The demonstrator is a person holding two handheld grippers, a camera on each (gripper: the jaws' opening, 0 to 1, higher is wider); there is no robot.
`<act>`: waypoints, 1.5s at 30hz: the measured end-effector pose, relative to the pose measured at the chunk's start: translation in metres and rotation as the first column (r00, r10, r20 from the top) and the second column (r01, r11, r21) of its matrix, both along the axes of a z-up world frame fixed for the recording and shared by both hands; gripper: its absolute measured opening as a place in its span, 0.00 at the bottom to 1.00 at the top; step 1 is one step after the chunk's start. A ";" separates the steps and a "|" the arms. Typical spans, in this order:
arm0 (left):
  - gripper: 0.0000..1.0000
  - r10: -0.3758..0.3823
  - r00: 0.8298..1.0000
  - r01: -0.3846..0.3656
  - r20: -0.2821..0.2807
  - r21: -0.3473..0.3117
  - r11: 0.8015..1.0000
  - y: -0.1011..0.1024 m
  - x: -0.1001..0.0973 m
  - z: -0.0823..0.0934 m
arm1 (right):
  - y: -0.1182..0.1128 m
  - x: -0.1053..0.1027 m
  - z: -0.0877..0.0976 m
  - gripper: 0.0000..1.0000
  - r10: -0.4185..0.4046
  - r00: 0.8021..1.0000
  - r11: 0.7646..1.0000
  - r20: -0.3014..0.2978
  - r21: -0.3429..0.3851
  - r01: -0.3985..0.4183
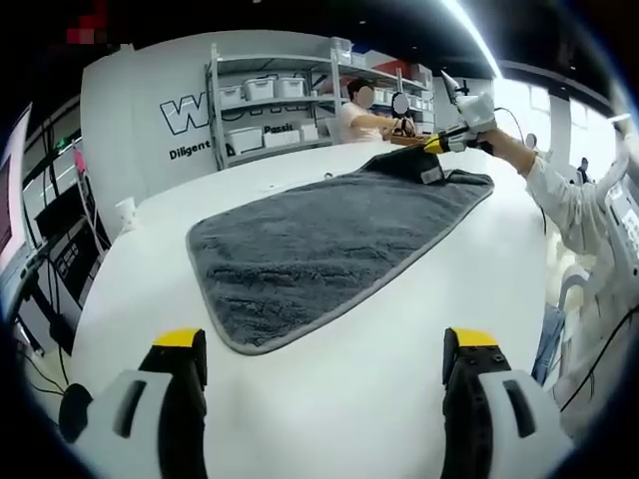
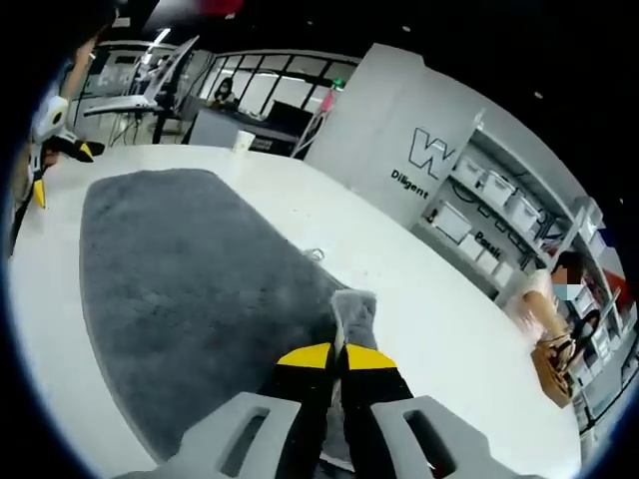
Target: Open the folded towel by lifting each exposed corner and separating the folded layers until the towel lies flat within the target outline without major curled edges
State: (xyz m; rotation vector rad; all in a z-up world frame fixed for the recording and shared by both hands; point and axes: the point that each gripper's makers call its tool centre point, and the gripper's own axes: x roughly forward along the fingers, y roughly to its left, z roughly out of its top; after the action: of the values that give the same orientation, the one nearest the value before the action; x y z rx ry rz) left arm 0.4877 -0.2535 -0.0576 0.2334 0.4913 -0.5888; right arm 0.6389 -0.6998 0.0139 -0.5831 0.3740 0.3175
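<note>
Towel (image 1: 329, 249) was mostly spread; last corner was pinched between right gripper (image 2: 334, 356) fingers, left gripper (image 1: 324, 354) fingers apart, flattening left.

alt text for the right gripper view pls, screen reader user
The right tongs, yellow-tipped and closed, pinch a raised corner of a grey towel that otherwise spreads across a white table. The left tongs sit open near the towel's far end, at upper left. Behind stand a grey wall with lettering, shelves of bins, and a seated person.
</note>
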 end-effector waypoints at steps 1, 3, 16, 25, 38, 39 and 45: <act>0.96 0.000 1.000 0.000 0.000 0.002 1.000 0.000 0.000 0.000 | -0.006 0.002 0.007 0.00 -0.009 1.000 1.000 0.010 -0.012 0.010; 0.96 0.001 1.000 -0.001 0.001 0.005 1.000 0.001 -0.001 0.001 | -0.016 0.006 0.017 0.00 -0.027 0.999 0.999 0.023 -0.034 0.028; 0.96 0.016 1.000 -0.016 0.001 0.001 1.000 0.004 -0.003 0.003 | -0.073 0.044 0.040 0.00 -0.131 0.991 0.987 0.025 -0.089 0.133; 0.96 0.032 0.999 -0.032 0.000 -0.005 0.999 0.008 -0.004 0.002 | -0.117 0.069 0.026 0.00 -0.232 0.973 0.958 -0.009 -0.174 0.227; 0.96 0.034 0.999 -0.034 -0.012 -0.005 0.999 0.007 -0.005 0.000 | -0.155 0.099 0.002 0.00 -0.315 0.948 0.907 -0.037 -0.307 0.289; 0.96 0.034 0.999 -0.034 -0.012 -0.007 0.999 0.006 -0.005 0.000 | -0.158 0.102 -0.002 0.00 -0.321 0.946 0.901 -0.043 -0.323 0.291; 0.96 0.032 0.999 -0.032 -0.017 -0.009 0.999 0.005 -0.005 -0.001 | -0.176 0.116 -0.016 0.00 -0.353 0.934 0.874 -0.061 -0.379 0.305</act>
State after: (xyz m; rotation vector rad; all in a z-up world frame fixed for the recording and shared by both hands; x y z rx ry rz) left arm 0.4822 -0.2486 -0.0582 0.2112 0.5071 -0.5618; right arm 0.7552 -0.8756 -0.0019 -0.8507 0.6576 -0.0503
